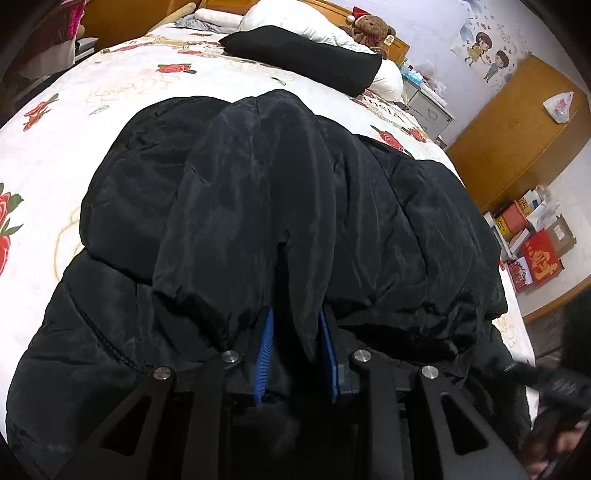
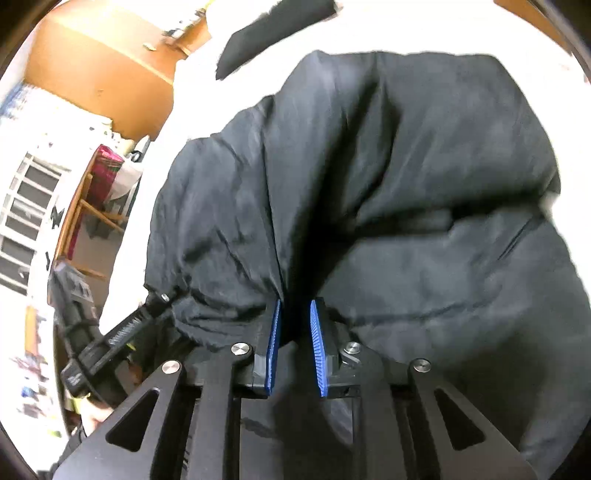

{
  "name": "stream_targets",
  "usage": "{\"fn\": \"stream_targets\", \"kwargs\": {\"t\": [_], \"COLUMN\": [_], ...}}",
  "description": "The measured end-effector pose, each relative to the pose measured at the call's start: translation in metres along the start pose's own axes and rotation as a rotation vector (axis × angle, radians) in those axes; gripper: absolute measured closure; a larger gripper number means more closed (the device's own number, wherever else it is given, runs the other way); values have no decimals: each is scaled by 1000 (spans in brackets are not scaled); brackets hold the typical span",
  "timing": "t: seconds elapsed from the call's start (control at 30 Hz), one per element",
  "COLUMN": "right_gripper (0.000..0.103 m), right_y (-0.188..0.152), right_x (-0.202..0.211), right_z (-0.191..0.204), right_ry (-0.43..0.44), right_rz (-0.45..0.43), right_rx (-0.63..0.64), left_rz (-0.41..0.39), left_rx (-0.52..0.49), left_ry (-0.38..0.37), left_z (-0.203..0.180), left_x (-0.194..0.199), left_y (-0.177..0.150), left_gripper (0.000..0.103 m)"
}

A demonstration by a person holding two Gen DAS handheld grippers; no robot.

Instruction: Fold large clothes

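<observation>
A large black padded jacket (image 1: 280, 206) lies bunched on the bed and fills most of both views. My left gripper (image 1: 295, 314) is shut on a fold of the jacket; cloth hangs between its blue pads (image 1: 266, 354) and hides the fingertips. My right gripper (image 2: 295, 306) is also shut on a fold of the jacket (image 2: 388, 192), the fabric pulled into the gap between its blue pads (image 2: 275, 347). The right wrist view is blurred. The left gripper's body (image 2: 85, 332) shows at that view's lower left.
The bed has a white sheet with red roses (image 1: 122, 85). A folded black garment (image 1: 306, 55) and white pillows (image 1: 291, 18) lie at the head, with a teddy bear (image 1: 373, 29). A wooden cabinet (image 1: 517, 133) and boxes (image 1: 532, 243) stand to the right.
</observation>
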State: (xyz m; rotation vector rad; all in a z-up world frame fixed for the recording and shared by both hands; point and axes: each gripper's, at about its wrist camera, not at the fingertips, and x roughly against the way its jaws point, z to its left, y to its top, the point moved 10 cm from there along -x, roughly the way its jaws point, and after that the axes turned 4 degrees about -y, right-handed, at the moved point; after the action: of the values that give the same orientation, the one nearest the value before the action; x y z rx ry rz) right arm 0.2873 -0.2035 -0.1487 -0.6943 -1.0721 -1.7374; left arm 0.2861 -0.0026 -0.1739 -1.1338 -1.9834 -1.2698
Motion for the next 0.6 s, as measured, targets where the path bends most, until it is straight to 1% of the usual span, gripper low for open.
{"fn": "stream_targets", "kwargs": {"t": [0.07, 0.13, 0.2, 0.27, 0.33, 0.37, 0.4, 0.43, 0.47, 0.53, 0.6], "right_gripper": [86, 86, 86, 86, 86, 86, 89, 90, 90, 92, 92], "right_y": [20, 38, 60, 79, 83, 80, 70, 63, 55, 49, 47], "right_x": [22, 33, 31, 16, -5, -21, -36, -48, -56, -57, -56], "right_z": [3, 10, 21, 23, 15, 2, -16, -27, -35, -40, -41], "right_ry": [-35, -52, -74, -137, -209, -237, -261, -265, -259, -242, -236], "right_rz": [-89, -147, -171, -186, -159, -116, -70, -41, -35, -55, -49], "right_rx": [37, 66, 104, 163, 196, 194, 180, 171, 161, 129, 110], "left_rz": [1, 2, -1, -4, -6, -9, -9, -6, -4, 0, 6], "left_rx": [-27, -38, -36, -31, -34, -36, -37, -36, -35, -29, -27], "left_ry": [22, 31, 27, 21, 22, 21, 17, 14, 12, 7, 6], "left_z": [-2, -5, -6, -3, -2, -2, -2, -1, 0, 1, 1], "left_x": [-3, -4, -4, -2, -1, -2, -3, -4, -5, -6, -5], "left_y": [0, 0, -2, -3, -4, -5, -6, -7, -8, -9, -6], "left_gripper": [75, 75, 75, 75, 75, 75, 75, 75, 75, 75, 75]}}
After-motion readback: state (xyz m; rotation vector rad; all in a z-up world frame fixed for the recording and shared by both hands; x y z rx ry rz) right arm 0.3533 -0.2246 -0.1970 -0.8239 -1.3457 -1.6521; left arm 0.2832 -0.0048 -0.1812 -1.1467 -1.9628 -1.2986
